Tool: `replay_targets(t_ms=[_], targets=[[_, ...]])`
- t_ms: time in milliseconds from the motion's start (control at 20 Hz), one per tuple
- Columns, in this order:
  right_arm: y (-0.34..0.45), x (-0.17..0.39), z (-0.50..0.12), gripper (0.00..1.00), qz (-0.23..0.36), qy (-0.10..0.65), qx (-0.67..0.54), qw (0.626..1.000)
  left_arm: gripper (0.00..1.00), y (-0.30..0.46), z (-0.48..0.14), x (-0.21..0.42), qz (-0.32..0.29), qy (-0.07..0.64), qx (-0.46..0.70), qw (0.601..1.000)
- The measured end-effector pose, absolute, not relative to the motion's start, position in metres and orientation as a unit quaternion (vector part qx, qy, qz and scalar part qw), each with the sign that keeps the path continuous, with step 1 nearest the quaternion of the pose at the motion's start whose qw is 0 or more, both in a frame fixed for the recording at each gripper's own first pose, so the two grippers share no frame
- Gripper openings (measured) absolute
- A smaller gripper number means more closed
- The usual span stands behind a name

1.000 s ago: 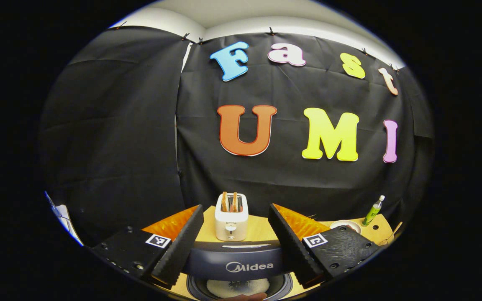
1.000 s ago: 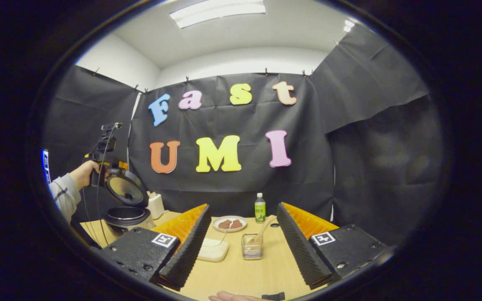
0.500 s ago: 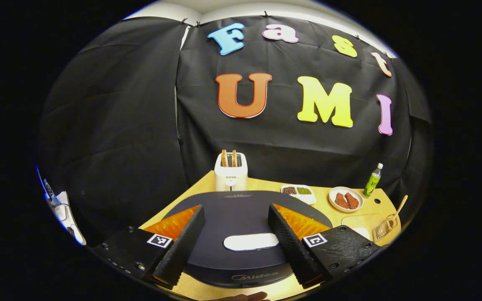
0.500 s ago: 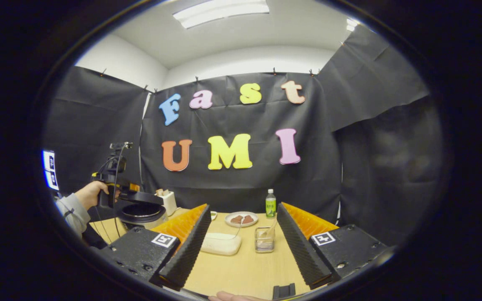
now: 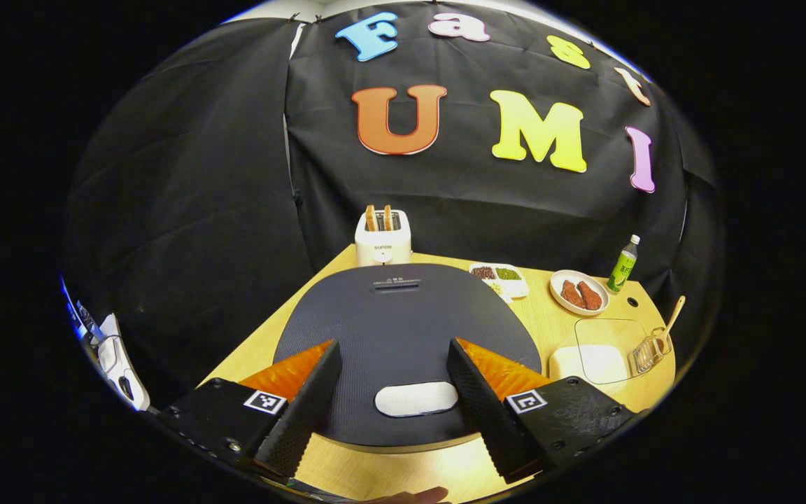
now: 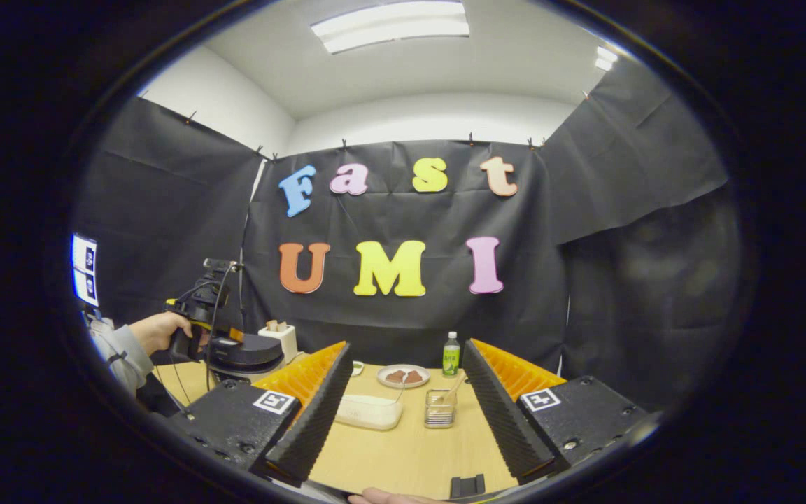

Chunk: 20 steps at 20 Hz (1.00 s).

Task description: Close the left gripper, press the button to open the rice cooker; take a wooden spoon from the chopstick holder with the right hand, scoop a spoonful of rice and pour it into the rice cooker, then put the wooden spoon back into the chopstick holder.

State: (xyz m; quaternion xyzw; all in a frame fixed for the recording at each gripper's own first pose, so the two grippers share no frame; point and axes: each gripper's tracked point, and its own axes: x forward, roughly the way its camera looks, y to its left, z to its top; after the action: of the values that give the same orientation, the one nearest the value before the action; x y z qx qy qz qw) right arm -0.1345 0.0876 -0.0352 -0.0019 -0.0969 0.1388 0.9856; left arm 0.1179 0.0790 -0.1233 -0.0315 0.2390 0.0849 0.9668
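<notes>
The rice cooker [image 5: 403, 315] stands with its dark lid down and a white button [image 5: 415, 399] near the front edge. My left gripper [image 5: 393, 348] is open, its fingers spread over the lid on either side of the button. In the right gripper view a hand holds that gripper [image 6: 193, 325] over the rice cooker [image 6: 245, 352] at the left. The wooden spoon [image 6: 453, 387] leans in the clear chopstick holder [image 6: 439, 409]. The rice box [image 6: 369, 411] sits left of the holder. My right gripper [image 6: 406, 348] hangs open above the table, short of the holder, with nothing held.
A white toaster [image 5: 383, 236] stands behind the cooker. A two-part dish of beans [image 5: 499, 274], a plate of meat [image 5: 579, 292] and a green bottle [image 5: 625, 263] line the back of the wooden table [image 5: 445, 469]. The chopstick holder [image 5: 648, 353] stands near the table's right edge.
The cooker's lid, upright a second ago, has swung down shut under my left gripper. My right gripper has drawn back a little from the holder and stays open.
</notes>
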Motion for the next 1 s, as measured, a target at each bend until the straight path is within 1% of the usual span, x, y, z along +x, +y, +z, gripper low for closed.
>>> replay_targets(t_ms=[50,100,150,200,250,350,400,600,700,750,850,900,950,1000], targets=[[0.088,-0.136,-0.033,0.97,0.140,-0.099,-0.003,0.985,0.99,0.076,-0.126,0.115,0.086,0.243,-0.033,0.966],[0.088,-0.137,-0.033,1.00,0.141,-0.101,-0.002,0.985,0.98,0.073,-0.129,0.112,0.086,0.246,-0.033,0.965],[0.089,-0.137,-0.035,0.98,0.142,-0.101,-0.002,0.985,0.97,0.072,-0.129,0.109,0.089,0.241,-0.030,0.966],[0.089,-0.136,-0.036,1.00,0.144,-0.099,-0.001,0.985,0.97,0.071,-0.130,0.100,0.085,0.234,-0.029,0.968],[0.089,-0.135,-0.038,0.98,0.145,-0.096,-0.001,0.985,0.96,0.066,-0.129,0.094,0.085,0.227,-0.028,0.970],[0.088,-0.135,-0.041,0.98,0.146,-0.092,-0.001,0.985,0.96,0.059,-0.130,0.087,0.079,0.209,-0.019,0.974],[0.087,-0.135,-0.042,1.00,0.146,-0.091,-0.001,0.985,0.97,0.057,-0.130,0.083,0.079,0.202,-0.017,0.976],[0.087,-0.139,-0.038,1.00,0.146,-0.094,-0.002,0.985,0.97,0.059,-0.132,0.081,0.086,0.164,-0.018,0.983],[0.087,-0.142,-0.039,1.00,0.148,-0.096,-0.006,0.984,0.97,0.058,-0.142,0.080,0.086,0.167,-0.016,0.982],[0.086,-0.143,-0.040,1.00,0.148,-0.096,-0.007,0.984,0.97,0.060,-0.136,0.081,0.086,0.146,-0.016,0.985],[0.081,-0.142,-0.040,1.00,0.142,-0.094,-0.007,0.985,0.97,0.059,-0.136,0.082,0.087,0.129,-0.011,0.988],[0.079,-0.141,-0.039,1.00,0.138,-0.095,-0.007,0.986,0.97,0.059,-0.137,0.082,0.088,0.124,-0.012,0.988],[0.079,-0.140,-0.039,1.00,0.137,-0.094,-0.007,0.986,1.00,0.060,-0.137,0.082,0.089,0.119,-0.016,0.989],[0.080,-0.139,-0.039,1.00,0.137,-0.094,-0.007,0.986,0.97,0.060,-0.137,0.082,0.091,0.119,-0.016,0.989]])
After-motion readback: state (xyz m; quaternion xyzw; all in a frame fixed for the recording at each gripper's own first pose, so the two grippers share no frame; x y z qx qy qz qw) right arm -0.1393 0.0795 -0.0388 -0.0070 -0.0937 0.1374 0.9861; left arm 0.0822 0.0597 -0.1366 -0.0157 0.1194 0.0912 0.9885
